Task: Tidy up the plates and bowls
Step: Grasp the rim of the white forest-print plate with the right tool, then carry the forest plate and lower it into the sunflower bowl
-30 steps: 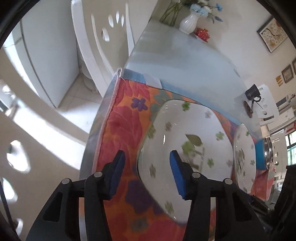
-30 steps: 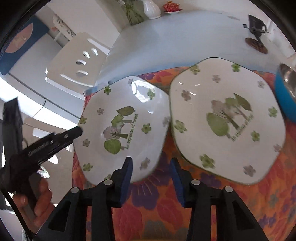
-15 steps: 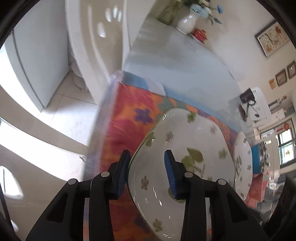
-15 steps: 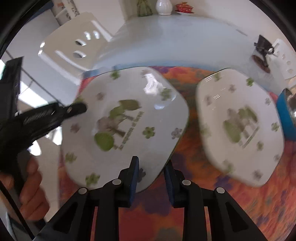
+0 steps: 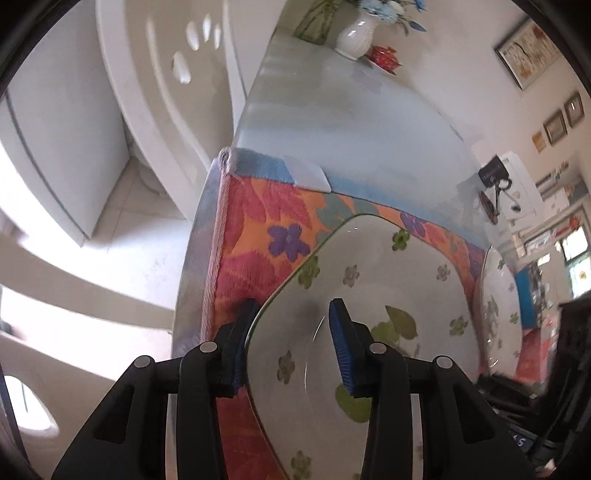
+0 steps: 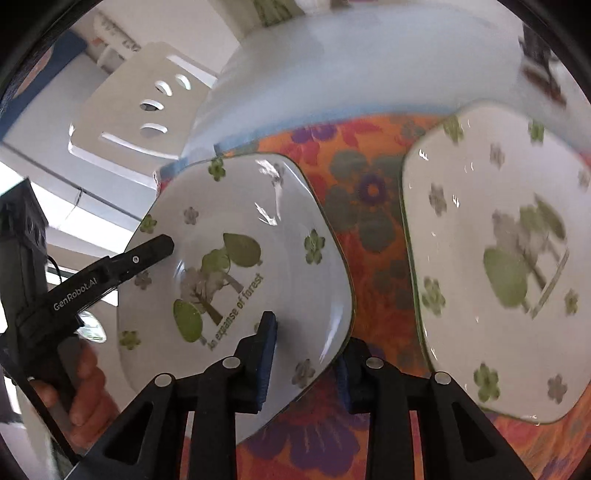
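A white square plate with green flowers and a tree print point(image 6: 236, 258) is lifted off the floral cloth and tilted; it also shows in the left wrist view point(image 5: 369, 295). My left gripper point(image 5: 288, 347) is shut on its left rim, one finger under, one on top; it shows in the right wrist view point(image 6: 147, 251). My right gripper point(image 6: 306, 354) is shut on its near right corner. A second, matching plate point(image 6: 498, 258) lies flat on the cloth to the right, also seen in the left wrist view point(image 5: 496, 314).
The floral cloth point(image 6: 369, 206) covers the near part of a pale glass table point(image 5: 351, 122). A blue bowl point(image 5: 526, 295) sits beyond the second plate. A white vase point(image 5: 356, 33), a red dish point(image 5: 384, 57) and a dark cup point(image 5: 491, 173) stand farther back. White chairs point(image 6: 140, 110) stand alongside.
Both grippers have shut on the left plate and lifted it off the cloth, tilting it and drawing it away from the second plate.
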